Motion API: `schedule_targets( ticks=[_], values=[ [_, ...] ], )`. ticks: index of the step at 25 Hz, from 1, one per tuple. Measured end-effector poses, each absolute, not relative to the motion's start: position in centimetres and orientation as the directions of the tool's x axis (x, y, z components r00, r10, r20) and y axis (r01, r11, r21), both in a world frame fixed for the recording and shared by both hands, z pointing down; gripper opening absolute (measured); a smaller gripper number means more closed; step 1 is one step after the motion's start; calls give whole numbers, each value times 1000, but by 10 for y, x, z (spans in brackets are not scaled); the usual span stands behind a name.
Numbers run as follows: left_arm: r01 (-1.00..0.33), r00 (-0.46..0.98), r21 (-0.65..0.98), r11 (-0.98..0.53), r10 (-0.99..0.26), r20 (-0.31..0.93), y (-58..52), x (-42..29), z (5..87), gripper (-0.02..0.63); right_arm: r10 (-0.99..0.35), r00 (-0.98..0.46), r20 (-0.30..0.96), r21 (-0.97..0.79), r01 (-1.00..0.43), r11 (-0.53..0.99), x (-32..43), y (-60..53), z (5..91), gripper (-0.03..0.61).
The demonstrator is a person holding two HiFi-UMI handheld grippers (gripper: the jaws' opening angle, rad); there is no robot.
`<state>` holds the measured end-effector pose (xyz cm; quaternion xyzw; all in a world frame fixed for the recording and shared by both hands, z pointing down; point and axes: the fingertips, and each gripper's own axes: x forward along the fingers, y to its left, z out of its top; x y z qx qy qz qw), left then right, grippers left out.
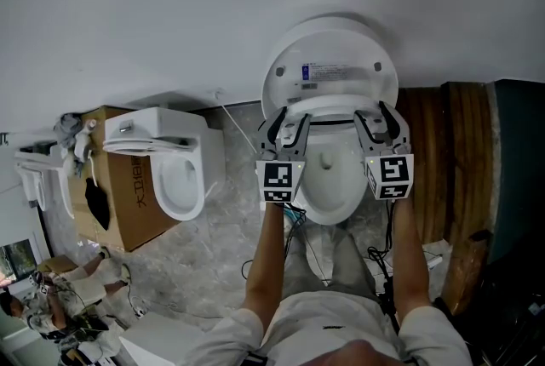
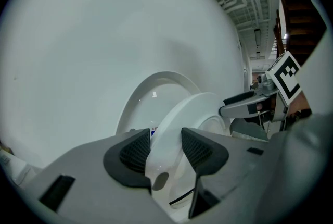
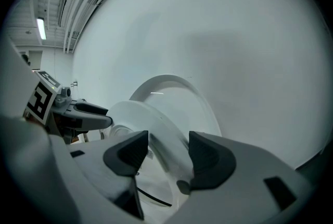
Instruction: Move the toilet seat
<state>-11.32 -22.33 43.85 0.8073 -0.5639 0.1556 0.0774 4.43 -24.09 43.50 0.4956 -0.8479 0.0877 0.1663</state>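
Left tongs: I see them closed to a narrow gap on the left rim of the toilet seat, both pads on it.
Right tongs: I read the same grip, clamped on the seat's right rim.
Toilet seat: lifted off the bowl, tilted up between bowl and lid, held on both sides.
Lid: upright against the white wall.
To my left: a second toilet on a cardboard box.

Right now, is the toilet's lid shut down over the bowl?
No, the lid stands up against the wall, and the bowl lies open below it.
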Motion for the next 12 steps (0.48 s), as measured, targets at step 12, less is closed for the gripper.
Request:
schedule_targets(
  ticks=[12],
  values=[
    [-941,291,-69,-331,-898,330,-251,-116,439,204,-824,-444,351,34,-874,485,42,-270,436,255]
  ],
)
